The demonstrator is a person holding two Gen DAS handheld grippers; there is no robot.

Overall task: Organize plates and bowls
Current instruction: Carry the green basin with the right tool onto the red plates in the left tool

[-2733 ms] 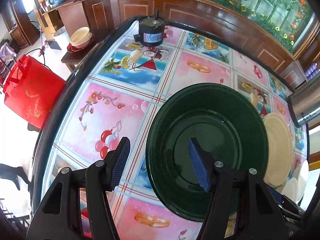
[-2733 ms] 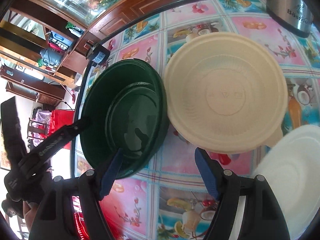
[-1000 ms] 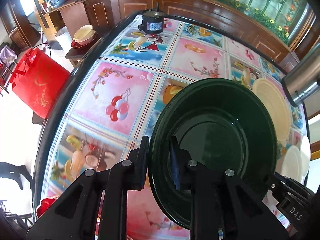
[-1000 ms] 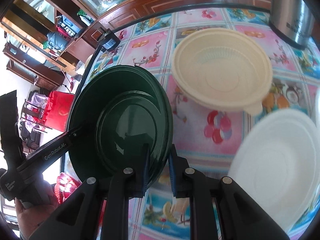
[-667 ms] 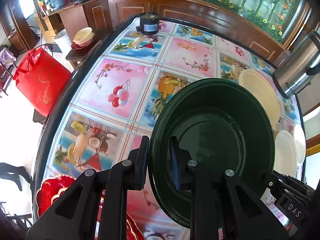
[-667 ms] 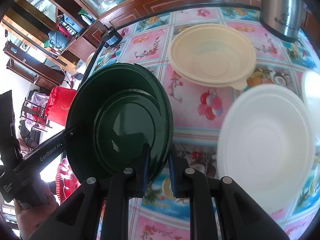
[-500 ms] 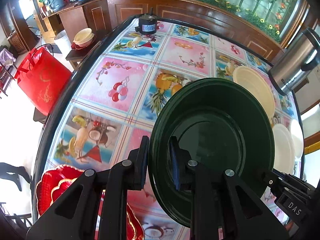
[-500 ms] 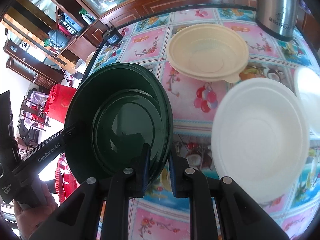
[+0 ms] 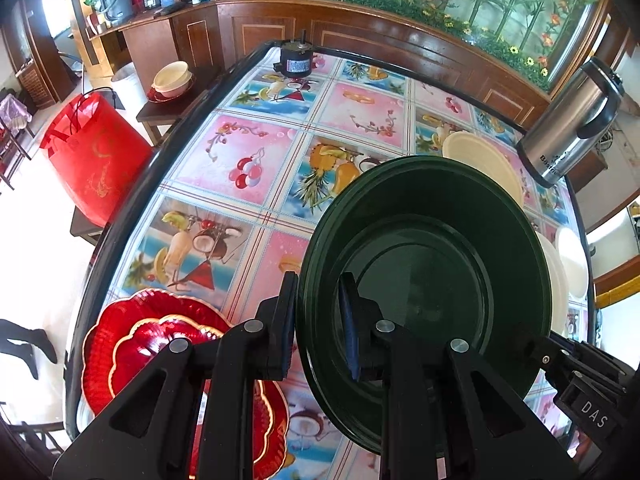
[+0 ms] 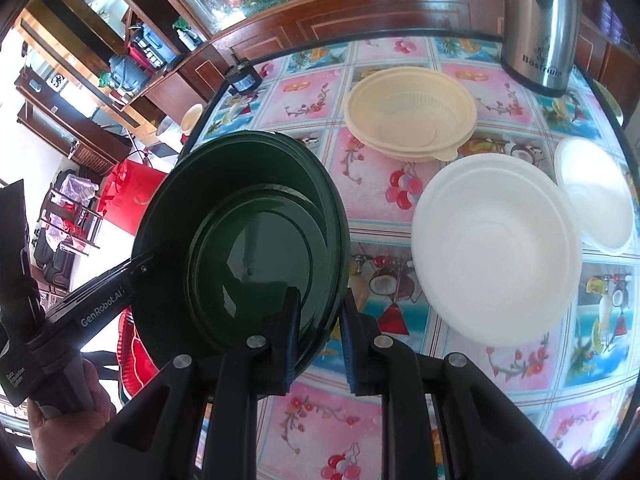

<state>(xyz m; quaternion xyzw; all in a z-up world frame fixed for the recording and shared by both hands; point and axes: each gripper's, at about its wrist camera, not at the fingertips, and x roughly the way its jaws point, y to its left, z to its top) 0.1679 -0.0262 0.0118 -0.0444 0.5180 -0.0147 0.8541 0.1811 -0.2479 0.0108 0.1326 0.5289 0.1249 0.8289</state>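
Note:
A dark green plate (image 9: 424,276) hangs above the table, gripped at two sides of its rim. My left gripper (image 9: 318,322) is shut on its left rim. My right gripper (image 10: 320,334) is shut on its right rim; the plate (image 10: 248,248) fills the left of the right wrist view. A red scalloped plate (image 9: 148,344) lies on the table at the near left, below the left gripper. A cream bowl (image 10: 410,110), a large white bowl (image 10: 496,248) and a smaller white bowl (image 10: 596,196) sit on the table to the right.
The round table (image 9: 244,160) has a fruit-patterned cloth and a black rim. A steel kettle (image 10: 536,24) stands at the far right. A small black motor (image 9: 296,60) sits at the far edge. A red bag (image 9: 94,156) stands on the floor to the left.
Both grippers closed on the green plate and lifted it off the table. The plate has been carried back toward the near side; the red plate and white bowls came into view.

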